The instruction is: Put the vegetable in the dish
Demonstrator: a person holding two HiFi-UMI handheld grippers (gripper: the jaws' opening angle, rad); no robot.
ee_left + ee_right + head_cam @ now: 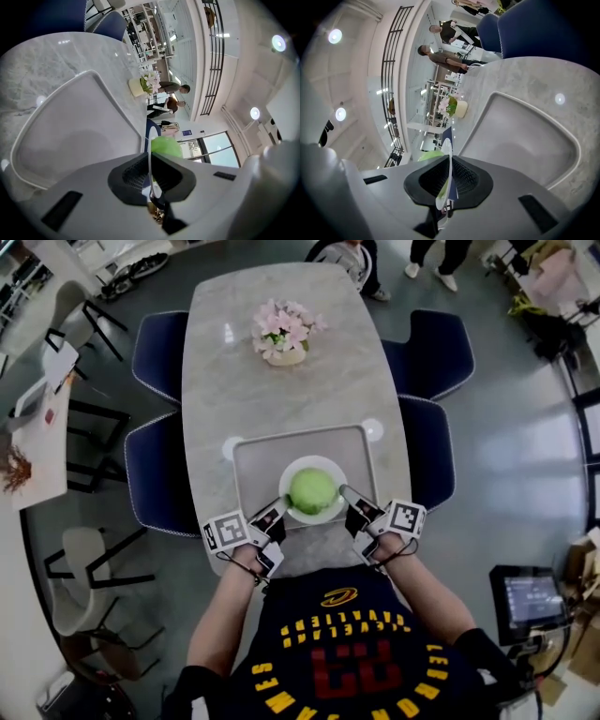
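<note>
Green round vegetable (312,489) lying in the white dish (323,517), at its centre, between the two grippers. Left gripper (280,506) pinches the dish rim on the vegetable's left; in the left gripper view its jaws are pressed onto the thin rim (149,157), with the vegetable (166,146) just beyond the pads. Right gripper (346,491) pinches the opposite rim; in the right gripper view its jaws clamp the edge-on rim (446,157), the vegetable (430,155) showing just past them. The dish sits over the near edge of a grey tray (253,460); whether it touches the tray cannot be told. The tray lies on a marble surface (281,390), a flower pot (286,334) well beyond the dish.
</note>
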